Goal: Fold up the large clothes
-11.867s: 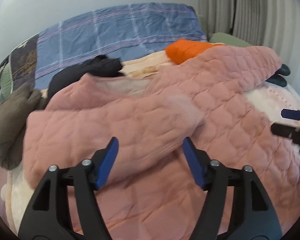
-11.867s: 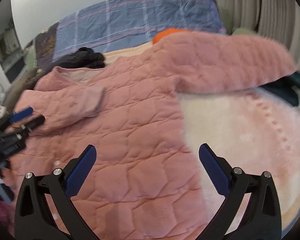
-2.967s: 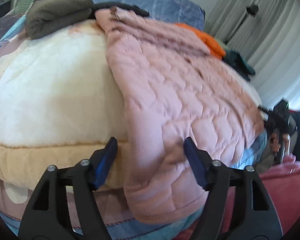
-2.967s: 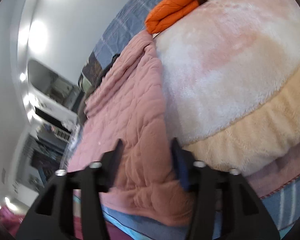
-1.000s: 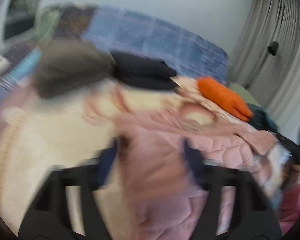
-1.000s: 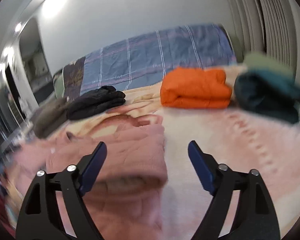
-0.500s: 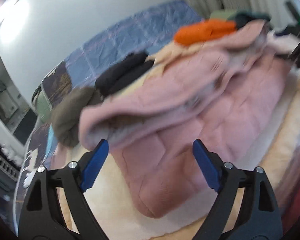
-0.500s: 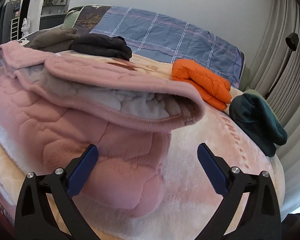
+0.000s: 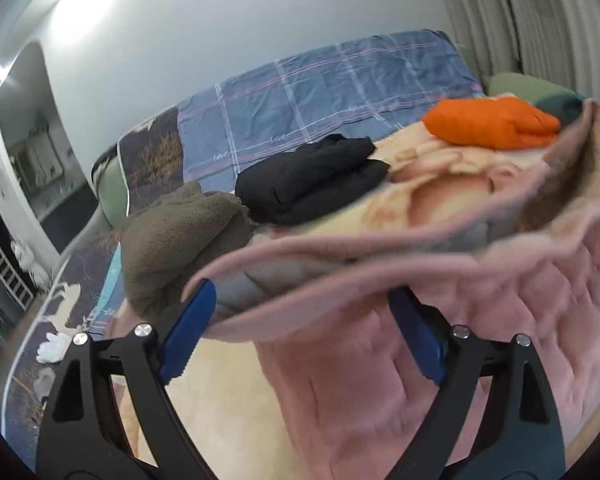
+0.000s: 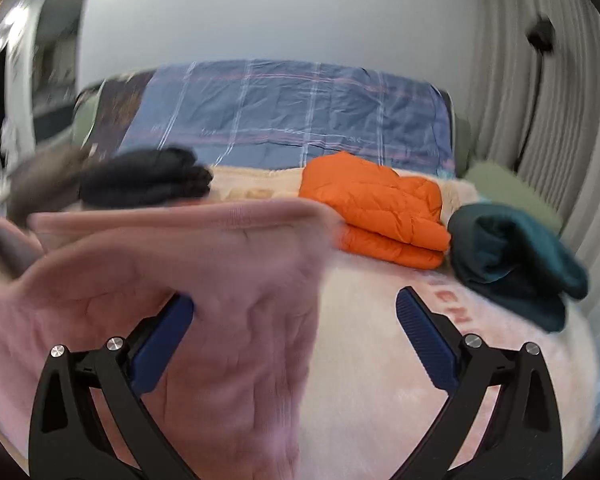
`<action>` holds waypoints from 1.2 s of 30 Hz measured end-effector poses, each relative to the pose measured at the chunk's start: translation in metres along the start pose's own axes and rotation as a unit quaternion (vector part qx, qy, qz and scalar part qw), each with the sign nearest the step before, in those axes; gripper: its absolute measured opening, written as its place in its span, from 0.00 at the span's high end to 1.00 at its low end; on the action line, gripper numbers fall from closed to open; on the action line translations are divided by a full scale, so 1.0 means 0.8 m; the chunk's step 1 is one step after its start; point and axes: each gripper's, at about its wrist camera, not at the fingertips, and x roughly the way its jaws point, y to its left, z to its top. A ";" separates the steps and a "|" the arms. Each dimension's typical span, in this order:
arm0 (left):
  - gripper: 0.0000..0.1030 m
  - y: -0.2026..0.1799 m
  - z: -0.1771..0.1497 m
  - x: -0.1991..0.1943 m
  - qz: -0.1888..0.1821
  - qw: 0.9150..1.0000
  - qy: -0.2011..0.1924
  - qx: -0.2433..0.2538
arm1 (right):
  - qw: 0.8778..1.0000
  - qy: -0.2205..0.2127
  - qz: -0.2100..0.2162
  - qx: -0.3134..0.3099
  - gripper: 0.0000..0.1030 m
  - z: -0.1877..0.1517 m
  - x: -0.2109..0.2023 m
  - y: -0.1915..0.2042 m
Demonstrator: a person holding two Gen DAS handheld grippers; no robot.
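Note:
A pink quilted garment (image 9: 440, 312) lies folded over on a cream and pink fleece blanket (image 9: 228, 404); its upper layer bulges up, blurred with motion. My left gripper (image 9: 300, 320) is open, its jaws wide apart, with the garment's folded edge lying between and over the blue pads (image 9: 188, 332). In the right wrist view the garment (image 10: 204, 300) fills the left half. My right gripper (image 10: 296, 316) is open, its left pad (image 10: 160, 344) partly covered by pink cloth, its right pad (image 10: 428, 340) over bare blanket (image 10: 380, 360).
Folded clothes lie at the back of the bed: an olive-brown fleece (image 9: 176, 240), a black garment (image 9: 312, 180), an orange puffer jacket (image 10: 376, 208) and a dark teal garment (image 10: 516, 256). A blue plaid cover (image 10: 284, 112) lies behind. Curtains (image 10: 540, 80) hang at the right.
Since a second ago both grippers have let go of the garment's folded-over edge and stand open. Both views have shifted; the upper layer has dropped lower over the pads.

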 end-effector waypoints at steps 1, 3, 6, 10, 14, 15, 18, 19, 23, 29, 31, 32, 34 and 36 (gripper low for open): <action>0.13 0.004 0.007 0.009 -0.003 1.000 0.006 -0.009 | 1.000 0.004 -0.001 0.025 0.02 0.009 0.010 -0.008; 0.13 0.011 0.012 0.023 -0.016 0.999 0.015 -0.026 | 0.999 0.013 0.010 0.047 0.02 0.016 0.021 -0.015; 0.13 0.017 0.014 0.044 -0.042 0.998 0.030 -0.045 | 0.996 0.033 0.036 0.068 0.02 0.017 0.040 -0.023; 0.12 0.027 0.008 0.075 -0.078 0.993 0.058 -0.067 | 0.992 0.069 0.072 0.081 0.09 0.012 0.066 -0.025; 0.13 0.053 0.010 0.092 -0.112 0.984 0.065 -0.124 | 0.986 0.091 0.102 0.095 0.19 0.011 0.079 -0.025; 0.13 0.063 0.015 0.091 -0.109 0.983 0.056 -0.139 | 0.985 0.093 0.106 0.096 0.21 0.011 0.080 -0.025; 0.13 0.088 0.024 0.083 -0.089 0.982 0.032 -0.166 | 0.984 0.097 0.118 0.094 0.22 0.012 0.082 -0.024; 0.13 0.099 0.024 0.083 -0.095 0.978 0.026 -0.185 | 0.983 0.099 0.123 0.094 0.22 0.011 0.083 -0.023; 0.13 0.101 0.005 0.103 -0.164 0.963 0.066 -0.204 | 0.979 0.108 0.141 0.097 0.22 0.012 0.093 -0.024; 0.89 0.074 -0.020 0.120 -0.213 0.951 0.087 -0.205 | 0.974 0.115 0.154 0.117 0.91 0.021 0.104 -0.028; 0.89 0.079 -0.008 0.099 -0.201 0.957 0.046 -0.204 | 0.976 0.087 0.148 0.131 0.93 0.031 0.088 -0.035; 0.89 0.081 -0.003 0.092 -0.194 0.959 0.033 -0.204 | 0.979 0.072 0.138 0.134 0.93 0.037 0.080 -0.038; 0.89 0.084 0.003 0.090 -0.181 0.962 0.025 -0.202 | 0.982 0.070 0.117 0.127 0.93 0.041 0.082 -0.035; 0.89 0.080 -0.002 0.105 -0.168 0.965 0.044 -0.196 | 0.984 0.091 0.098 0.122 0.93 0.034 0.101 -0.033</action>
